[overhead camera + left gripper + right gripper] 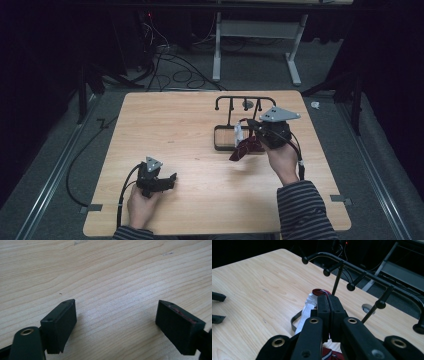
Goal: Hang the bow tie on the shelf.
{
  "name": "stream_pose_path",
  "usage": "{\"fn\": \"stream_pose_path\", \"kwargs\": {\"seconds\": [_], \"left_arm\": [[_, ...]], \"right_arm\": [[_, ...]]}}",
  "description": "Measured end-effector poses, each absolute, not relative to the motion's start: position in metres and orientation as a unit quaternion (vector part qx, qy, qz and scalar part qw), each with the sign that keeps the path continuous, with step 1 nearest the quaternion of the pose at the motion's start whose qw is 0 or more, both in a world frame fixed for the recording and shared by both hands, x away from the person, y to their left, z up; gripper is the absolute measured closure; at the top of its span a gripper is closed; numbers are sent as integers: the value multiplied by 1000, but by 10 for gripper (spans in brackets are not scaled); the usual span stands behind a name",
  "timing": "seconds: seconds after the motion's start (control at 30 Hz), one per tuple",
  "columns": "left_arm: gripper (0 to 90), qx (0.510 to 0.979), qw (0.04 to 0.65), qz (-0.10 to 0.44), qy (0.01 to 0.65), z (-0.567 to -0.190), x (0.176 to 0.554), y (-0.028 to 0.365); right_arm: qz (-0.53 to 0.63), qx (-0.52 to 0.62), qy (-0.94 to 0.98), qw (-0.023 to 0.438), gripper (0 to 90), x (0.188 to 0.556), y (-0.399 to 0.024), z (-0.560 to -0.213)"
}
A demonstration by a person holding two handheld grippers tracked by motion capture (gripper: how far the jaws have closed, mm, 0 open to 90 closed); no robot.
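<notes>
**Ana:** Nearest the lens, at about six o'clock in the right gripper view, the right gripper (pixel 329 305) has its two black jaws pressed together, with dark red fabric pinched between them.

**Ben:** Which fabric?

**Ana:** Some dark red cloth item (pixel 246 147) with a white strip (pixel 307 308) on it; I can't tell what kind of garment or strap it is. In the high view it hangs from the right gripper (pixel 254 131), drooping toward seven o'clock, its lower end over the table (pixel 185 130) just in front of the tray.

**Ben:** And the rack?

**Ana:** The black peg rack (pixel 245 102) stands at roughly one o'clock from the table's middle, its knobbed pegs (pixel 351 286) along a curved top bar. Its low base tray (pixel 218 137) sits just under the gripper. From the right gripper view the pegs rise beyond the jaw tips, toward one and two o'clock.

**Ben:** Left side?

**Ana:** The left gripper (pixel 167 181) rests low at about seven o'clock on the table, well apart from the rack. Its jaws stand spread wide, bare wood between them, as the left gripper view (pixel 116 322) shows.

**Ben:** So how far along?

**Ana:** I'd judge the pick-up done: the cloth is gripped and clear of the wood, near the rack. What's left, if hanging is the aim, is raising it to a peg, looping it on and letting go. No peg carries it yet.
</notes>
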State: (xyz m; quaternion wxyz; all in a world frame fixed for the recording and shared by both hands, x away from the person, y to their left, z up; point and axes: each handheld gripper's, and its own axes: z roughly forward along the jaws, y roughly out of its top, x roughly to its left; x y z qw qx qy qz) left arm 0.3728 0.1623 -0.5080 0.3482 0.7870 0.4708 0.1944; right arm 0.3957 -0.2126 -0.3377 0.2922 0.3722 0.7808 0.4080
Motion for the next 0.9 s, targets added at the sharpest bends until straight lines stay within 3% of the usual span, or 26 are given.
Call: {"fn": "stream_pose_path", "kwargs": {"seconds": [0.9], "left_arm": [[176,787,348,194,471,-508,373,162]], "right_arm": [[395,402,770,299,900,433,-210,-329]]}}
